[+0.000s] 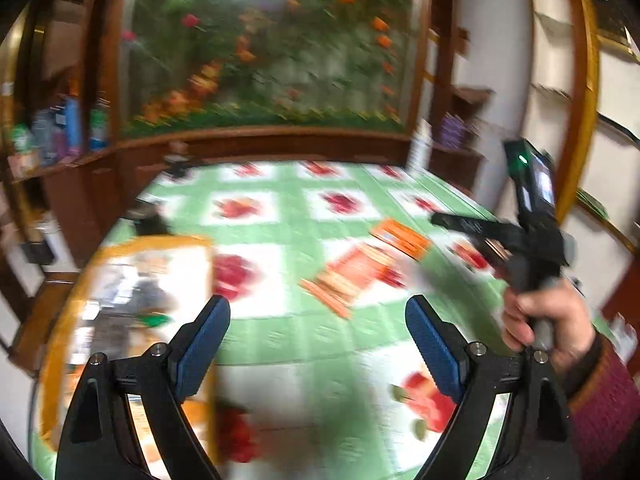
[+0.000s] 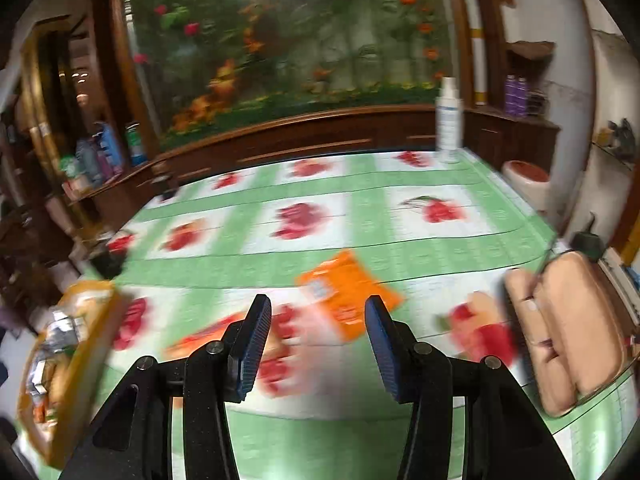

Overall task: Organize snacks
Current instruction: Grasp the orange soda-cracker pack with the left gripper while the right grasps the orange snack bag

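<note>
Snacks lie loose on the desk (image 2: 440, 264), which wears a green cloth printed with red fruit: an orange packet (image 2: 347, 293) sits just ahead of the right claw (image 2: 318, 344), and a second orange packet (image 2: 208, 336) lies to its left, partly behind the claw's left finger. At the desk's left edge stands an orange-rimmed tray (image 1: 192, 240) already holding wrapped items, too blurred to name. Both claws are spread and hold nothing; the left claw (image 1: 318, 344) hangs over the cloth beside the tray, and the left camera also catches the right hand (image 1: 548, 320) gripping its tool. Judging by the layout, the step in hand is picking up the nearer packet for the tray. To do it well, the right claw should probably come down with its fingers straddling the packet's narrow side, low enough to catch the flat wrapper rather than skate over it, then close gently so the contents are not crushed. Strong motion blur in both views suggests slowing down before contact.
</note>
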### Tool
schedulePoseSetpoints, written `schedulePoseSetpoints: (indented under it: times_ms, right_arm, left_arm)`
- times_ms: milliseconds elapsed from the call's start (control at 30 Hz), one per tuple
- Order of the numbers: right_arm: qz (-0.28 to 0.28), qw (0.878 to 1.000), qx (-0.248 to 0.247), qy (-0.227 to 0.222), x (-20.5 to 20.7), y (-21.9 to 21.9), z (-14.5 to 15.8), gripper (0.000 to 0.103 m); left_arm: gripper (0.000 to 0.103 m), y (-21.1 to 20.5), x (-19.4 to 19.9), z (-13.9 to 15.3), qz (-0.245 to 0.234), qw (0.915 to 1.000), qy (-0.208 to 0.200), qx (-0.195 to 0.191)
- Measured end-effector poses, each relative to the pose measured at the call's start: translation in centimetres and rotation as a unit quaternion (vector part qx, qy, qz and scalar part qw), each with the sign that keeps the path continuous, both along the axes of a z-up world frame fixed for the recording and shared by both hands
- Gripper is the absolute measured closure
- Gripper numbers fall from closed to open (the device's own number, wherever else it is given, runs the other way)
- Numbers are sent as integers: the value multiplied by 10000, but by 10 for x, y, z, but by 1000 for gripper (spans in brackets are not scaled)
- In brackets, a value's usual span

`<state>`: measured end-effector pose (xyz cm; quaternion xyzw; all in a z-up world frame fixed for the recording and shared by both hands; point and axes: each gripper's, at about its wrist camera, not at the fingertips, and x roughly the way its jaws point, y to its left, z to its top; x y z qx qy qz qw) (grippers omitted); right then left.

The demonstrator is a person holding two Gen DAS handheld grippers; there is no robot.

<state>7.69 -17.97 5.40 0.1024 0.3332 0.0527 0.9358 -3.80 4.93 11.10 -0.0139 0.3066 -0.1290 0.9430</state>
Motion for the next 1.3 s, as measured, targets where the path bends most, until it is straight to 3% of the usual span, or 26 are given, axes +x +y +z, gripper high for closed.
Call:
schedulePoseSetpoints:
  times_ms: [67, 133, 233, 533, 700, 800, 900, 1000, 1067, 1100, 1133, 1300]
  right_arm:
    - [20, 9977, 601, 311, 7, -19, -9, 51]
    - [27, 9955, 851, 407, 9, -27, -9, 51]
    - [-84, 9973, 627, 375, 4, -25, -5, 51]
    - [-116, 9934, 1057, 435, 1, -34, -4, 50]
    - [-278, 9921, 1141, 440, 2, -46, -5, 49]
    - [-271, 9894, 1337, 503, 5, -51, -8, 49]
    - [-265, 9882, 1412, 532, 6, -52, -9, 49]
    - [-247, 9893, 1339, 529, 5, -49, -9, 49]
    - [-248, 9900, 1293, 514, 5, -49, -9, 49]
    - [-241, 9902, 1280, 513, 6, -48, -9, 49]
    - [-222, 9902, 1276, 514, 6, -48, -10, 49]
    - [-26, 9931, 1002, 602, 16, -37, -18, 47]
  left_arm:
    - [14, -14, 16, -8, -370, 9986, 366, -29]
    - [14, -23, 33, -16, -572, 9958, 710, -37]
    - [14, -31, 62, -24, -686, 9919, 1071, 45]
    - [14, -70, 164, -47, -817, 9780, 1903, 242]
    - [14, -81, 195, -65, -697, 9752, 2073, 348]
    - [14, -87, 197, -75, -805, 9717, 2170, 473]
    - [14, -100, 190, -83, -942, 9686, 2128, 879]
    - [15, -105, 184, -90, -838, 9696, 2018, 1099]
    - [28, -104, 180, -93, -666, 9698, 2020, 1193]
    - [41, -103, 176, -95, -562, 9697, 2016, 1261]
    - [45, -102, 173, -95, -526, 9702, 2018, 1230]
    - [49, -88, 139, -95, -181, 9777, 1793, 1076]
